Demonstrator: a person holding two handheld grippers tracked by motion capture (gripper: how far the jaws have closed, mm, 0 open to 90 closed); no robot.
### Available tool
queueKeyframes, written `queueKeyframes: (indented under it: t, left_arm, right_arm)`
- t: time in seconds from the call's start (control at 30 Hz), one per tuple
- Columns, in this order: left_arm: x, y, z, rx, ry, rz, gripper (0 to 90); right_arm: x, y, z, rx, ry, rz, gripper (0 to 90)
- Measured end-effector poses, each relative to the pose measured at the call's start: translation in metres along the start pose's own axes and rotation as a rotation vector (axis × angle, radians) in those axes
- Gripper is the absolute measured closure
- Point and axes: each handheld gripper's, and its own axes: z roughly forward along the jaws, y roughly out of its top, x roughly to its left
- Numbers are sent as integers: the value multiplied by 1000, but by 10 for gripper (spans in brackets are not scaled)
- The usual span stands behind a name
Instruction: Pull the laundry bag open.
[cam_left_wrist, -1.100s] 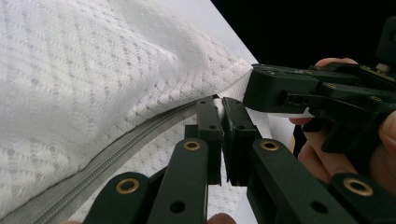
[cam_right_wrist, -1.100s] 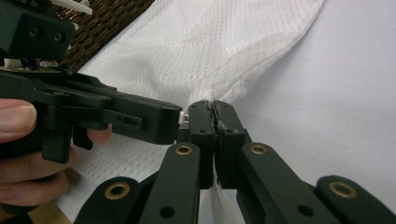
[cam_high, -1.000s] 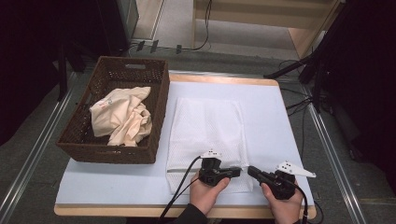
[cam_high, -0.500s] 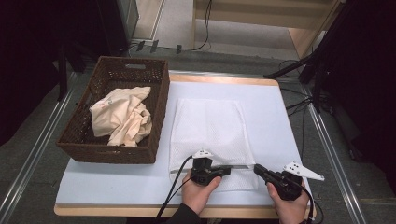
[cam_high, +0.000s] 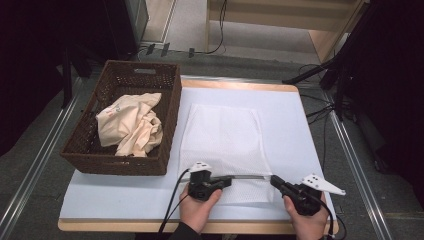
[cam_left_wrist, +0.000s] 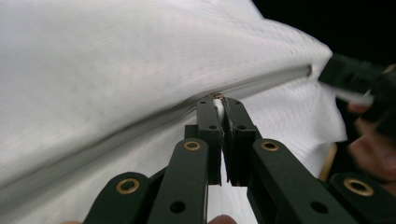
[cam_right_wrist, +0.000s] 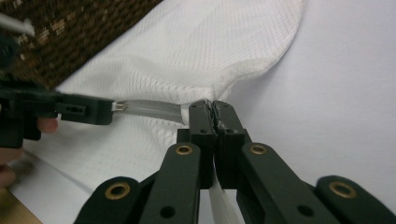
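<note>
So there's a white mesh laundry bag (cam_high: 222, 145) lying flat on the tabletop (cam_high: 125, 195), with its zipper edge nearest the person. The left tool (cam_high: 227, 181) has its jaws pinched together on the zipper pull (cam_left_wrist: 217, 96), which sits right at its tips; in the left tool's own view a little brass bit pokes out between them. From there the zipper line (cam_high: 248, 176) runs straight over to the right tool (cam_high: 274, 181), which is clamped tight on the bag's corner fabric (cam_right_wrist: 205, 108). You can see a strip of white material squeezed between its jaws and trailing back down toward the hand.

The stretch of zipper between the two tools looks taut, and the mesh bunches up a bit just ahead of the right tool's tips. Most of the bag spreads away beyond both tools.

Off to the far side of the left tool, just beside the bag's edge, sits a brown wicker basket (cam_high: 100, 160) with a crumpled cream cloth (cam_high: 131, 124) in it. Both hands (cam_high: 197, 207) are low at the near edge of the tabletop
</note>
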Motion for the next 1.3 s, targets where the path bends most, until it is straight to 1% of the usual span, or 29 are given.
queueKeyframes:
  t: [0.03,0.07,0.1,0.13,0.23,0.3,0.33,0.37,0.43,0.47,0.5,0.53,0.57,0.67,0.7,0.73,0.77,0.8,0.83,0.87,0.9,0.93,0.97,1.0,1.03,1.07,1.23,1.27,1.3]
  left_arm:
    - [-1,-3,-1,13,14,27,870]
    - [-4,-5,-3,17,47,70,870]
    - [-2,-6,-7,13,49,73,870]
    - [1,-5,-9,11,39,58,869]
    - [4,-4,-13,10,30,48,870]
    - [5,-4,-17,15,36,60,869]
    - [5,-4,-17,15,36,60,869]
    - [5,-4,-20,20,37,54,870]
    - [4,-3,-22,17,32,47,870]
    - [2,-3,-24,12,36,55,870]
    - [-1,-4,-25,14,56,78,870]
    - [-2,-5,-26,19,63,92,870]
    - [-2,-5,-27,16,54,86,870]
    - [0,-5,-29,13,70,87,870]
    - [1,-5,-29,8,72,73,870]
    - [3,-6,-30,17,114,78,870]
    - [3,-6,-30,17,114,78,870]
    - [10,-7,-36,8,175,84,871]
    - [10,-7,-36,8,175,84,871]
    - [16,-8,-42,-19,148,38,871]
    - [21,-8,-47,-24,129,16,871]
    - [22,-9,-53,-26,137,38,870]
    - [22,-9,-55,-22,146,51,870]
    - [22,-9,-56,-27,155,62,870]
    - [22,-9,-56,-27,155,62,871]
    - [23,-9,-57,-27,165,63,870]
    - [22,-12,-59,-18,182,92,870]
    - [20,-13,-60,-29,245,113,870]
    - [26,-12,-68,-48,256,93,870]
  right_arm:
    - [-2,-1,0,10,17,2,882]
    - [-1,-3,0,20,14,-7,882]
    - [3,-5,4,30,16,-26,882]
    - [4,-5,4,31,28,-23,882]
    - [7,-5,6,43,42,-35,882]
    - [7,-6,8,51,46,-37,882]
    - [7,-6,9,56,50,-28,882]
    - [6,-7,9,58,43,-31,882]
    - [5,-7,9,56,49,-31,881]
    - [6,-7,9,58,50,-34,882]
    - [8,-7,9,56,45,-56,882]
    - [10,-7,9,57,45,-67,882]
    - [10,-6,8,56,49,-59,882]
    - [11,-7,10,61,61,-58,882]
    - [11,-7,10,61,61,-58,882]
    - [13,-8,10,61,68,-74,882]
    - [14,-8,10,58,43,-74,883]
    - [11,-8,9,52,42,-63,883]
    - [11,-8,9,52,42,-63,883]
    - [7,-8,7,40,25,-51,883]
    - [3,-7,4,40,27,-39,882]
    - [-3,-8,2,41,25,-33,882]
    - [-3,-9,2,46,33,-25,883]
    - [-2,-9,3,50,35,-31,882]
    - [-2,-9,3,50,35,-31,882]
    - [2,-7,4,47,37,-53,882]
    - [4,-7,4,52,42,-54,882]
    - [2,-7,3,44,19,-59,883]
    - [-1,-6,1,38,18,-41,882]
